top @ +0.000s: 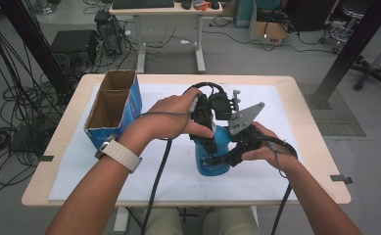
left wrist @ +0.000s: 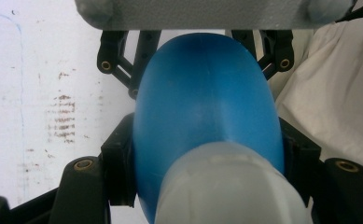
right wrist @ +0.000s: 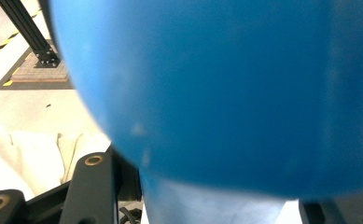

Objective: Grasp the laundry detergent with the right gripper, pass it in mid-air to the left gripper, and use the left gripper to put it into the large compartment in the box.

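Note:
A blue bottle (top: 211,165) hangs just above the white sheet at mid-table, held by both grippers. My left gripper (top: 205,145) comes down from above and is shut on it. In the left gripper view the bottle (left wrist: 207,102) fills the gap between the black jaws of the left gripper (left wrist: 209,163), with its whitish end (left wrist: 226,186) nearest the camera. My right gripper (top: 223,159) reaches in from the right and is shut on the bottle's lower part. In the right gripper view the bottle (right wrist: 216,84) bulges over the right gripper (right wrist: 216,200), whose jaws clamp a narrower pale-blue section.
An open cardboard box with blue sides (top: 135,100), split into two compartments, stands at the table's back left. A white sheet (top: 266,181) covers most of the wooden table (top: 315,147). Cables trail from both grippers toward the front edge.

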### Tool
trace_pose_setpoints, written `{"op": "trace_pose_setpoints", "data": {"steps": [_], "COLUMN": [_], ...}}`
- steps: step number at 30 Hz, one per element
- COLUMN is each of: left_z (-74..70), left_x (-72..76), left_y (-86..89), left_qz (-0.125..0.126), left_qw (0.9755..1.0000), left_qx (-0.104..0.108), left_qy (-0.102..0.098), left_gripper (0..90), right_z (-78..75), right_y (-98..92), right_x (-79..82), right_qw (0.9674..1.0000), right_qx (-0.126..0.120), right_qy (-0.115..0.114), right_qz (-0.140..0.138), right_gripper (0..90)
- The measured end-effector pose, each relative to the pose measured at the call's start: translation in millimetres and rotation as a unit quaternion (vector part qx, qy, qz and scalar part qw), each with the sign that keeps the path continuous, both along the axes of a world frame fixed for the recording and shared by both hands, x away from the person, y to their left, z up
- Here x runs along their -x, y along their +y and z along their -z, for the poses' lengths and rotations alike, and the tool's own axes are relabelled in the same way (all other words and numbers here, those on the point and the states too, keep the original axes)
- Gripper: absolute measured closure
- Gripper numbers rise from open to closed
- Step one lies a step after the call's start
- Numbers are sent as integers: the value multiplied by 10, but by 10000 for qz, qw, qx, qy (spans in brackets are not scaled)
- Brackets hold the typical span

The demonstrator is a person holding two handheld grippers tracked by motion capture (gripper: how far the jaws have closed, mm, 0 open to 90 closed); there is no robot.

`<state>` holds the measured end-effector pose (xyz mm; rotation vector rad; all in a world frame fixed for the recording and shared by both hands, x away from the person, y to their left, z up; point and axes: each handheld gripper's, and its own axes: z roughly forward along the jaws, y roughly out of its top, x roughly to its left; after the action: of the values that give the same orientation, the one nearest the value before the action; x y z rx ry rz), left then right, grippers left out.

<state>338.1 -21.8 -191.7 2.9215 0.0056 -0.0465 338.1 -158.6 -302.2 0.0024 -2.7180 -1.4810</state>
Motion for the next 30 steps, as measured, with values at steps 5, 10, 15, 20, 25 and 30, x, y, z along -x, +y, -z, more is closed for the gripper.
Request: {"op": "trace_pose_setpoints", "data": {"steps": [5,10,15,20,25,30], "left_z": [-3,-2,-14,-12,-23,-56], "left_x": [-4,8,-3,-1,1,6], "left_y": [-4,-3,3,7,14,21], "left_qz": [33,-18,27,-2,15,25], "left_qw": [10000,10000,10000,10000,10000,10000], "left_qx": [-26,16,-16,26,54,19], "left_qy": [-2,-10,-10,-13,-27,-65], "left_gripper": [373,373,373,373,373,373], "right_z": [1,-5,-11,-16,-30,-57], "right_y": [-2,-4,0,4,10,9], "right_x": [2,5,5,0,3,2], "right_qw": [10000,10000,10000,10000,10000,10000], "right_qx": [-2,3,1,12,17,28], "right_qy": [8,15,28,7,-8,-38], "right_qz": [4,22,17,11,16,19], "right_gripper": [431,431,430,430,430,430]}}
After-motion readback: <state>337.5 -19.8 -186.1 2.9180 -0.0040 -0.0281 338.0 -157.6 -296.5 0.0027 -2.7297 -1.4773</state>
